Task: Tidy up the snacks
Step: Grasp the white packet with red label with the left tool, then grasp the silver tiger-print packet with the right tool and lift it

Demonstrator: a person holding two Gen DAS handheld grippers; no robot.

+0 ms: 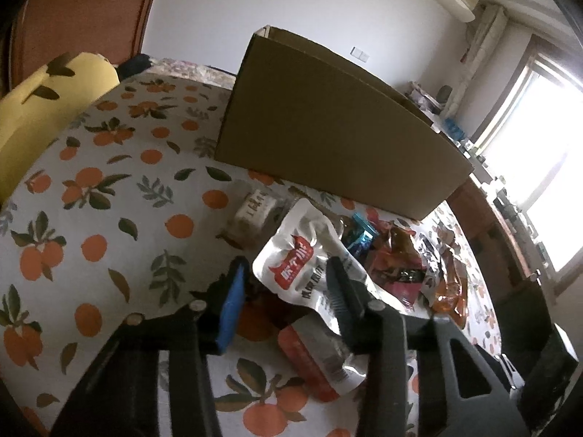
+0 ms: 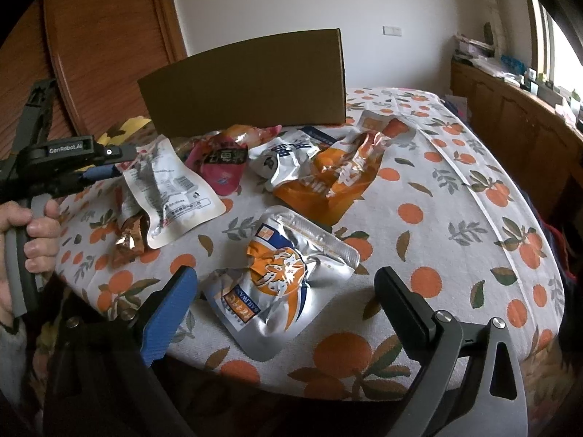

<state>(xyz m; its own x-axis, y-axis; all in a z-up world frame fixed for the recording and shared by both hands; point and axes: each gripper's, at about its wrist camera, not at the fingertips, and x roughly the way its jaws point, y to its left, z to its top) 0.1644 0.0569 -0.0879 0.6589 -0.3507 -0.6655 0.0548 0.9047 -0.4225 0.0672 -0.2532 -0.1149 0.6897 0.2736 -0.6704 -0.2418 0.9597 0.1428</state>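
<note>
1. Snacks lie scattered on the orange-print cloth (image 2: 455, 196), in front of the cardboard box (image 2: 247, 83) that stands at the upper middle of both views; none shows inside it from here.
2. We judge the step in hand to be a pick: our left gripper (image 1: 288, 284) straddles the white pouch (image 1: 309, 273) with the red label, low centre of the left view.
3. The dark finger seems to lie against the pouch, the blue one stands just beside its edge with a gap showing. So we read those jaws as partly closed around the pouch, not yet clamped on it.
4. In the right view the same pouch (image 2: 171, 196) hangs tilted at middle left under the left gripper (image 2: 109, 171), and a hand (image 2: 29, 233) holds the handle at the left edge.
5. Our right gripper (image 2: 288, 291) is wide open, its fingers on either side of the silver-and-orange pouch (image 2: 277, 284) at lower centre, touching nothing that we can see.
6. The next move, as we judge it, calls for the left jaws to pinch fully, then a lift high enough to clear the box wall.
7. The foil is slick and floppy, so a shallow bite may slip.
</note>
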